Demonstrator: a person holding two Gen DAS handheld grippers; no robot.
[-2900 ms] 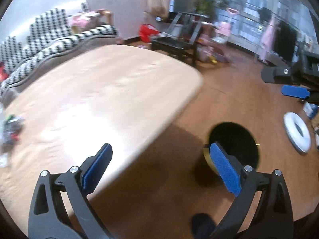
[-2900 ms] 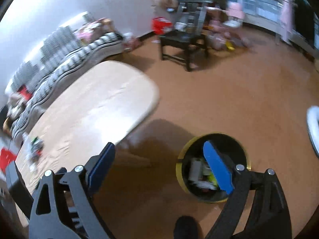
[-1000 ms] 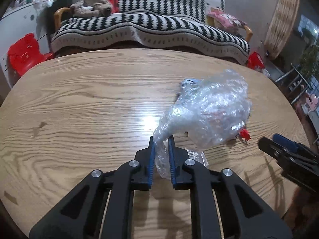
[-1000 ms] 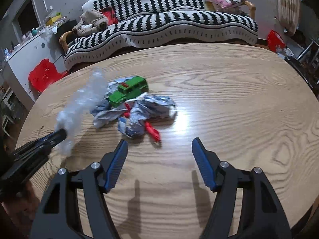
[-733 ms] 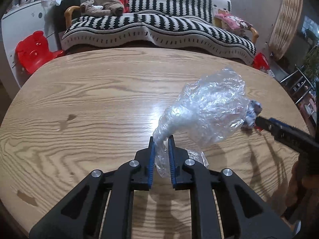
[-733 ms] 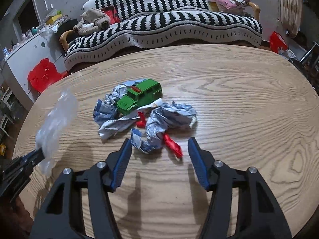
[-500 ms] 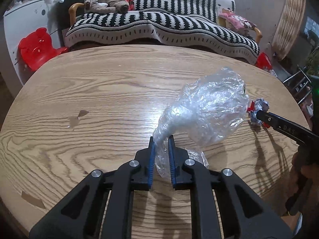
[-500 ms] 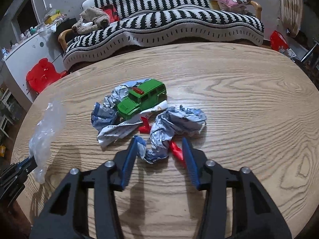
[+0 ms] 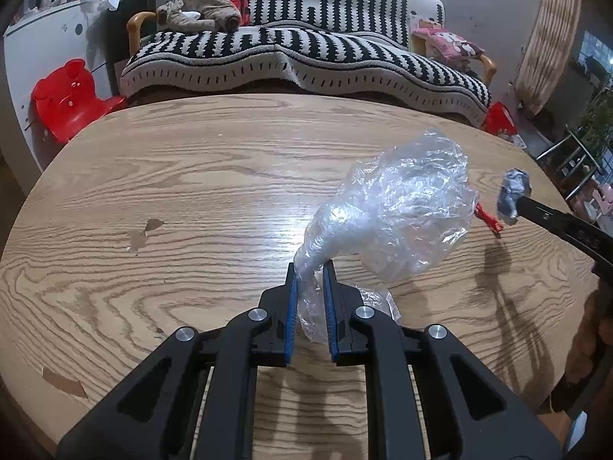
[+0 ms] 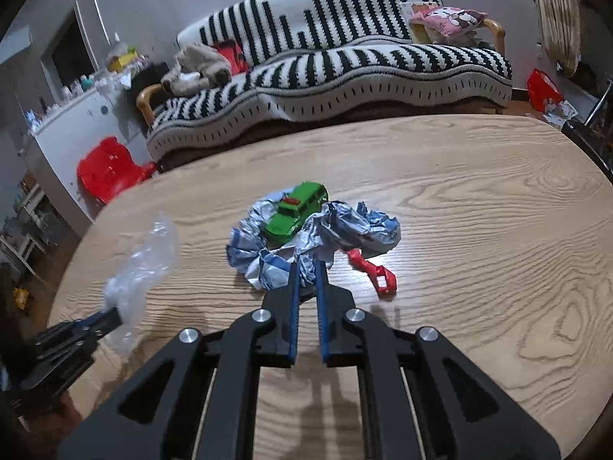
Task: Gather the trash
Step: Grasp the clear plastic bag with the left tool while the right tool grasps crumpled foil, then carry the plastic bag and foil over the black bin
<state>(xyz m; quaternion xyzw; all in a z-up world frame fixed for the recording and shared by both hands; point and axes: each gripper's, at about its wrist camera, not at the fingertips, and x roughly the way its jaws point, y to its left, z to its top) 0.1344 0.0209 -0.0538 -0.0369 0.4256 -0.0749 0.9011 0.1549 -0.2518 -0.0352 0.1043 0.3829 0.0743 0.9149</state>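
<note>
Both tongs pinch trash over the wooden table (image 10: 479, 230): the left gripper (image 9: 309, 287) grips a clear plastic bag (image 9: 402, 207), and the right gripper (image 10: 306, 281), jaws just closed, nips crumpled paper (image 10: 345, 226). A green toy car (image 10: 297, 212) rests on the heap at the gripper's 12 o'clock; lifting could tip it or tear the paper.

A lived-in home living room: black-and-white striped fabric sofa (image 10: 337, 73), oval light-oak wooden table (image 9: 191, 199), red plastic bear-shaped child's chair (image 9: 69, 96), green toy car (image 10: 297, 214).
</note>
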